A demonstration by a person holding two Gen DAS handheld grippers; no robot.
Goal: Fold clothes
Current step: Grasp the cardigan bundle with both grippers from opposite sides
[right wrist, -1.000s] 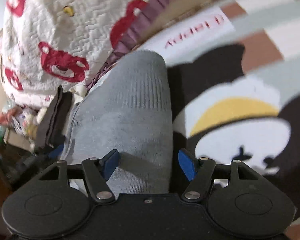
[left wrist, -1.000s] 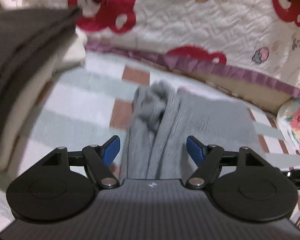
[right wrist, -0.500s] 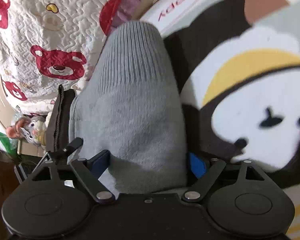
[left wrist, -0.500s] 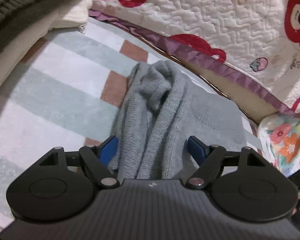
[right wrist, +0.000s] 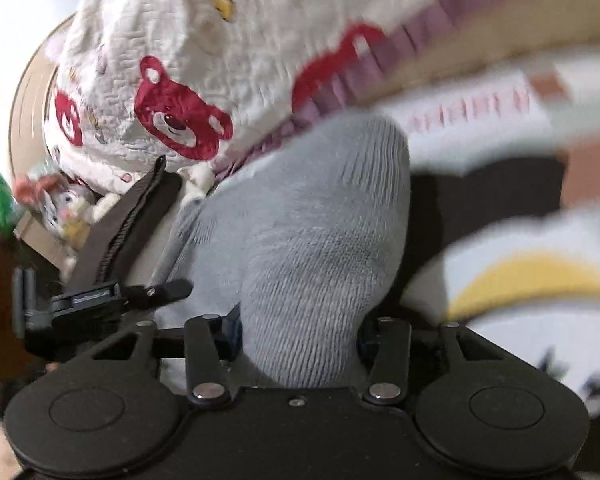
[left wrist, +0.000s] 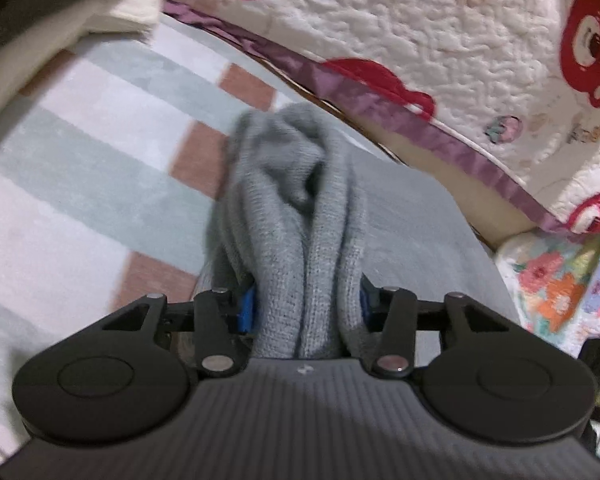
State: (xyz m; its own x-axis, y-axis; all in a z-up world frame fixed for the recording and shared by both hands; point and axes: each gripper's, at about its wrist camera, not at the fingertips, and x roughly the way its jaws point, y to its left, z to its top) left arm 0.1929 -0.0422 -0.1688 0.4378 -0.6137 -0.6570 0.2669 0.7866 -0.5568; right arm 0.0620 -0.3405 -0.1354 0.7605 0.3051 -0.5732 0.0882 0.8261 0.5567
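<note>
A grey knitted sweater (left wrist: 296,216) lies on a striped rug (left wrist: 72,168), bunched into folds. My left gripper (left wrist: 305,305) is shut on a thick fold of it, and the knit hides most of the blue pads. In the right wrist view the same sweater (right wrist: 316,248) bulges up between the fingers. My right gripper (right wrist: 298,330) is shut on its ribbed end. My left gripper also shows in the right wrist view (right wrist: 100,304) at the sweater's far left side.
A white quilt with red bears (left wrist: 440,28) hangs along the far edge of the rug. A pile of folded dark and cream clothes (left wrist: 40,4) sits at the upper left. A floral cloth (left wrist: 560,284) lies at the right. The rug shows a panda print (right wrist: 520,280).
Both grippers have closed on the grey sweater, which was lying loose between open fingers before. The sweater now bunches up between the pads of each.
</note>
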